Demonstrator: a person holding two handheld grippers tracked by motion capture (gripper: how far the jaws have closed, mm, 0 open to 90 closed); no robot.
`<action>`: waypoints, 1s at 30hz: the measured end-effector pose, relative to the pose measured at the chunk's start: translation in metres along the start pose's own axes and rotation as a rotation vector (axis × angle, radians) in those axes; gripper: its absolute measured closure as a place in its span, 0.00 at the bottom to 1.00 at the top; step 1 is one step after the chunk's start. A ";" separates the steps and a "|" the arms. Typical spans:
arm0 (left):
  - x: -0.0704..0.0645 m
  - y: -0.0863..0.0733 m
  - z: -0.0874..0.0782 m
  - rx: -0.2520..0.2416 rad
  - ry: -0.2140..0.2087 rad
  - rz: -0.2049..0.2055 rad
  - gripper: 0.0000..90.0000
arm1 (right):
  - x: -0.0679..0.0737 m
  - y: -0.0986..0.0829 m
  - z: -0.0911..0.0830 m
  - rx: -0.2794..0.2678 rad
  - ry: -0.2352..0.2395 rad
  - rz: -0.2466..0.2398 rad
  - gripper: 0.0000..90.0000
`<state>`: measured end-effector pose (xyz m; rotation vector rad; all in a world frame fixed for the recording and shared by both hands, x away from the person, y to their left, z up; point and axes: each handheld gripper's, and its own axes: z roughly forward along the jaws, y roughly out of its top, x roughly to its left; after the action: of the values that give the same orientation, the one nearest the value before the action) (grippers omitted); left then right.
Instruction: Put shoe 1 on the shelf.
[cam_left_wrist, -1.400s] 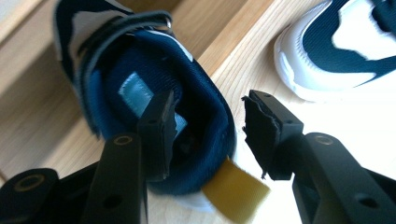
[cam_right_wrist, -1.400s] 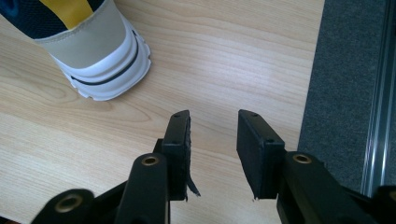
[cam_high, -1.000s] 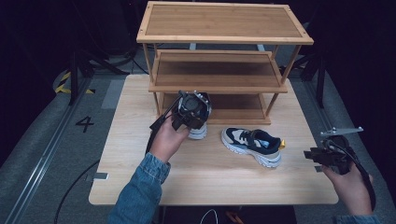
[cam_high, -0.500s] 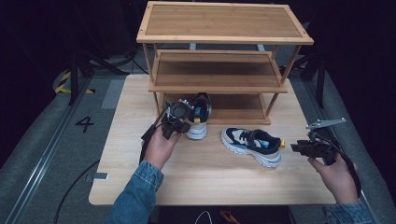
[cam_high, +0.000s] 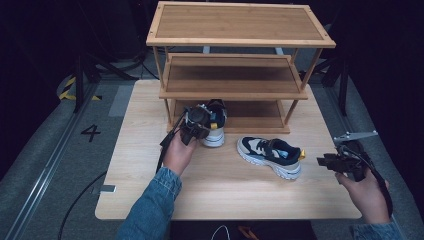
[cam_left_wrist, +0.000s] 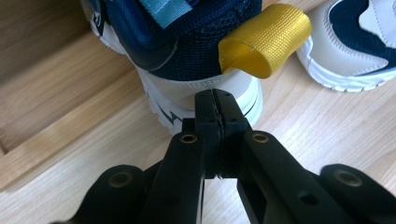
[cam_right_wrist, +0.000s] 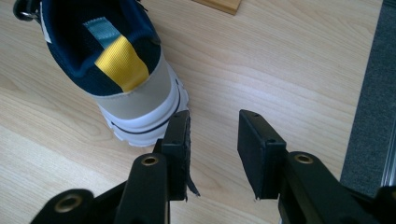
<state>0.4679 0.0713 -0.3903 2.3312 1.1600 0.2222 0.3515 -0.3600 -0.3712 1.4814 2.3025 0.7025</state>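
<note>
Bare table (cam_high: 215, 185) ahead; rack post (cam_high: 169, 107) probably crowds left shoe (cam_high: 215, 131).

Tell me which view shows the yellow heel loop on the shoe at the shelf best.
The left gripper view: the yellow heel loop sits close and sharp above the shut left hand-held gripper. In the high view it's a small yellow speck.

Table (cam_high: 150, 165) brightly lit from above, surroundings dark; soft shadows under rack (cam_high: 235, 75); close views sharp.

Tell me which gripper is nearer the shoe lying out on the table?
Right. The right gripper sits open just behind that shoe's heel; the left gripper is shut at the other shoe's heel, by the rack.
</note>
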 end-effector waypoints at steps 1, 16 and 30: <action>-0.001 0.002 0.000 0.008 0.009 0.004 0.99 | -0.001 -0.002 -0.001 -0.001 -0.003 0.002 0.72; 0.005 0.020 0.022 -0.069 0.044 -0.006 0.88 | -0.012 -0.028 -0.014 0.007 -0.047 0.063 0.72; 0.007 0.013 0.039 -0.255 0.102 0.045 0.79 | -0.017 -0.043 -0.025 0.004 -0.068 0.106 0.71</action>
<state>0.4951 0.0557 -0.4172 2.1431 1.0592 0.4810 0.3130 -0.3962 -0.3745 1.6132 2.1898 0.6648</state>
